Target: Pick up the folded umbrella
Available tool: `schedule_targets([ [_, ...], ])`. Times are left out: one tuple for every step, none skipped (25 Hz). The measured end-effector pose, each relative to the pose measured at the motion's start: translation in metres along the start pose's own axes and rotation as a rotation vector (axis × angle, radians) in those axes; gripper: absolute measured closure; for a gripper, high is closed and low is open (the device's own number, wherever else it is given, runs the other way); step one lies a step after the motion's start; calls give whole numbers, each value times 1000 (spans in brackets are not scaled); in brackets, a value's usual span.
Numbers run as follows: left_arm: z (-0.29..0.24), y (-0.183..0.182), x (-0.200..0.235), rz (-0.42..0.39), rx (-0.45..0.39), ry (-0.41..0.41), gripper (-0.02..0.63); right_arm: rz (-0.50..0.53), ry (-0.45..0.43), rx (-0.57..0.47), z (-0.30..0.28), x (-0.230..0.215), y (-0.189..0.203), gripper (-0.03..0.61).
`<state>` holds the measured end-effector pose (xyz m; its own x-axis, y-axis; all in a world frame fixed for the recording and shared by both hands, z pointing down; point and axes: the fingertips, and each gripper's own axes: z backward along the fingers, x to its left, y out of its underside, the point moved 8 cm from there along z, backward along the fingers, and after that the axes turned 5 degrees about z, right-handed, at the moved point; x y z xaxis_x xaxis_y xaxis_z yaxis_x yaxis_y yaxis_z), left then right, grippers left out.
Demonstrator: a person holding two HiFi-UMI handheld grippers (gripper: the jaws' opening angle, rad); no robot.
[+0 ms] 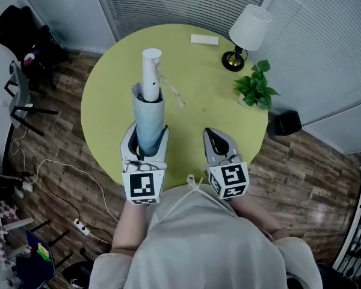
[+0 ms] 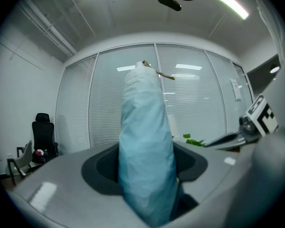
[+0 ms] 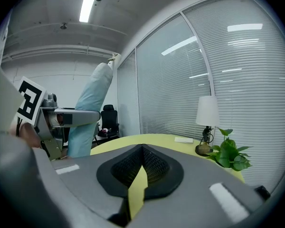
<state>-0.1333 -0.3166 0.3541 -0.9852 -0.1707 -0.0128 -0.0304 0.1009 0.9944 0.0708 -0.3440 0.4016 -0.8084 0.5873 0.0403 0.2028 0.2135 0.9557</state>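
The folded umbrella [image 1: 149,116] has a pale blue sleeve and a white handle with a thin strap at its top end. It stands upright above the near edge of the round yellow-green table [image 1: 216,101]. My left gripper [image 1: 148,138] is shut on its lower part, and in the left gripper view the umbrella [image 2: 145,151] fills the gap between both pads. To its right my right gripper [image 1: 215,138] is shut with nothing in it; its tips meet over the table [image 3: 141,163]. From the right gripper view the umbrella [image 3: 88,113] leans at the left.
A table lamp [image 1: 248,32], a small green plant [image 1: 256,86] and a flat white box [image 1: 204,39] sit at the table's far side. Black chairs [image 1: 24,47] stand left of the table, a dark bin [image 1: 284,123] right of it. Cables lie on the wooden floor.
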Motion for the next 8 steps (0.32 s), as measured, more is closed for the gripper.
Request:
schedule_targets([
  [0,0,0,3,2,0,330,2,1,-5,1,0,-1,578],
  [0,1,0,8,5,0,330,5,2,-8,1,0,-2,579],
  [0,1,0,13,7,1,330,8,2,-11,2,1,-3,580],
  [0,2,0,16,9,2,330,11,3,-12,2,1,-3,578],
  [-1,2,0,17,10,2,330,12,3,-12,2,1,-3,578],
  [-1,3,0,17,12,2,330,11,4,-14,3,1,-3,580],
  [-1,4,0,17,13,2,330,10,4,-16,3,1,-2,579],
  [-1,5,0,17,14,1,330,9,5,-19,4,1,-2,579],
])
